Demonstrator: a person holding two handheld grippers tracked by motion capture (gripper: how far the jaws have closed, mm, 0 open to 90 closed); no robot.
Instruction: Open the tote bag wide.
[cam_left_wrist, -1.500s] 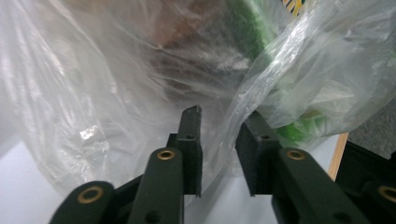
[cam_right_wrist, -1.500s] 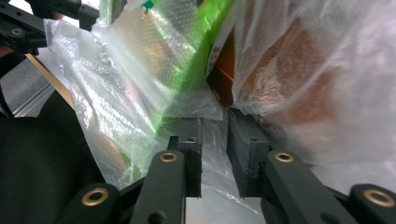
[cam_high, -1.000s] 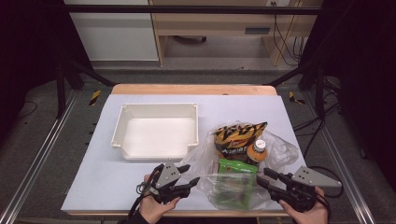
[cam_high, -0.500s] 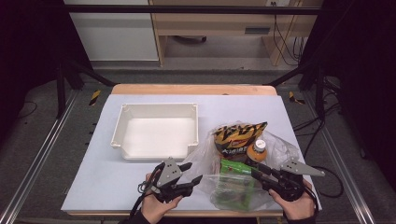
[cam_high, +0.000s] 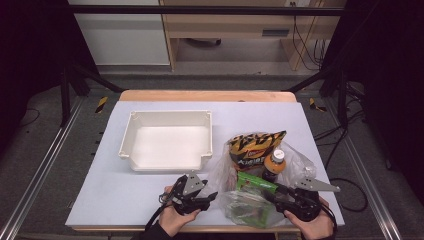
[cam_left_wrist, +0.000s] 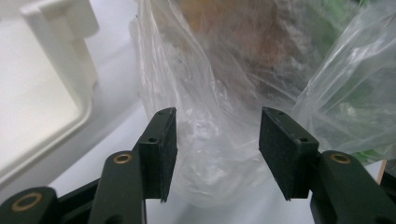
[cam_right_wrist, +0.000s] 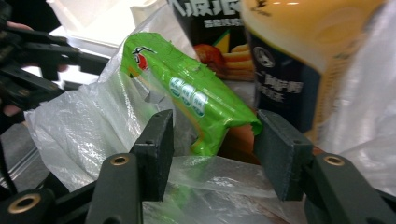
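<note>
The clear plastic bag is lying at the near edge of the table, just right of the white tray, with a green packet, a striped snack bag and an orange-capped bottle gathered in and around its mouth.

The left claw is being held open, its jaws standing apart with bag film between them but not pinched. The right claw is also being held open; its jaws have just been opening, and the end of the green packet is sitting between them unpressed.

Several risks are being judged here. If the left claw is closed on too thin a fold, the film is likely being let slip free or being torn. If the right claw is closed now, bag film could be caught together with the packet, so that the whole bag is dragged. The bottle is standing close beside the packet and could be tipped by a sideways pull.

Much is being obscured: the film is crumpling and glaring, so the contents at the bag's near end are being blurred, and whether the snack bag is lying inside the bag or behind it cannot be told.
</note>
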